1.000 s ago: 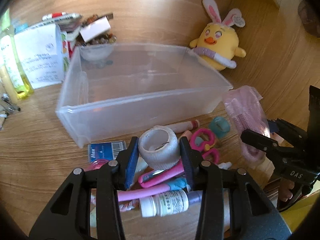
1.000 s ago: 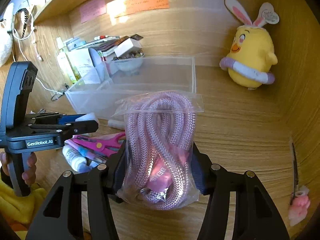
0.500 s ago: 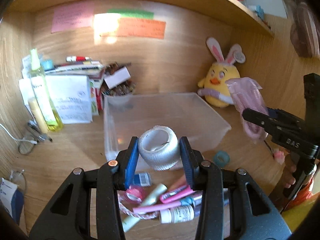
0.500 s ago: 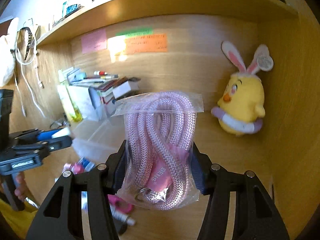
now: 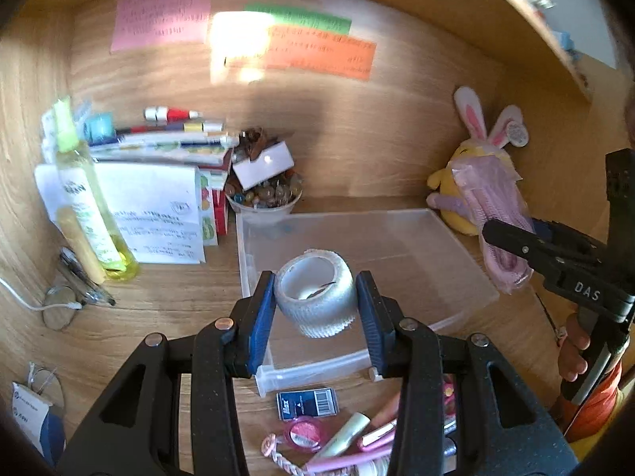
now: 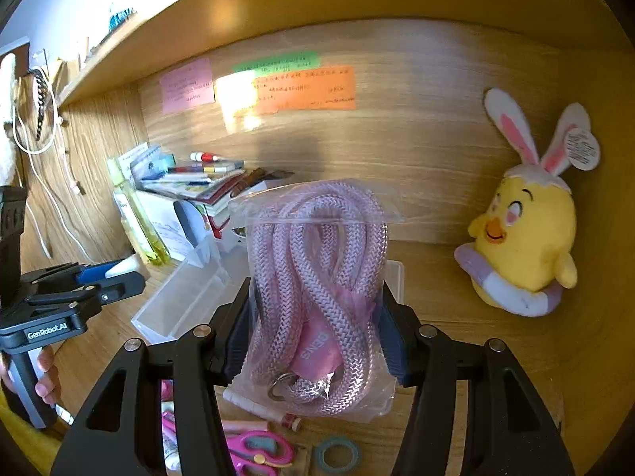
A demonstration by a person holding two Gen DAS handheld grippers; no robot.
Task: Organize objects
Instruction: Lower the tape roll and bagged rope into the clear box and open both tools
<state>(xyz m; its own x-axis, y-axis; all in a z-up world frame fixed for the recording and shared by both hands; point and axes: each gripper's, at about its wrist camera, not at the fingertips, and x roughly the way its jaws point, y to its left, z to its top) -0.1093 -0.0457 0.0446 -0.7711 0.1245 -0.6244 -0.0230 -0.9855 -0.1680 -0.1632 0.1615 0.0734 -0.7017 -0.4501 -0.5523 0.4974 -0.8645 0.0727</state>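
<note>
My left gripper (image 5: pixel 315 305) is shut on a white roll of tape (image 5: pixel 315 291) and holds it above the near end of the clear plastic bin (image 5: pixel 448 246). My right gripper (image 6: pixel 315 333) is shut on a clear bag of pink rope (image 6: pixel 317 277), raised above the desk to the right of the bin (image 6: pixel 178 301). The bag also shows in the left wrist view (image 5: pixel 494 214), in front of the plush. The left gripper shows at the left of the right wrist view (image 6: pixel 119 273).
Loose small items lie in front of the bin: a blue staple box (image 5: pixel 307 402), pink scissors (image 6: pixel 258 450), a teal tape ring (image 6: pixel 337 454), pens. A yellow bunny-eared plush (image 6: pixel 524 238) sits at the back right. A yellow bottle (image 5: pixel 91 214), papers and a bowl of trinkets (image 5: pixel 264 194) stand at the back left.
Both grippers have risen from the desk with their loads. The left gripper has carried the tape roll from over the loose items to above the bin.
</note>
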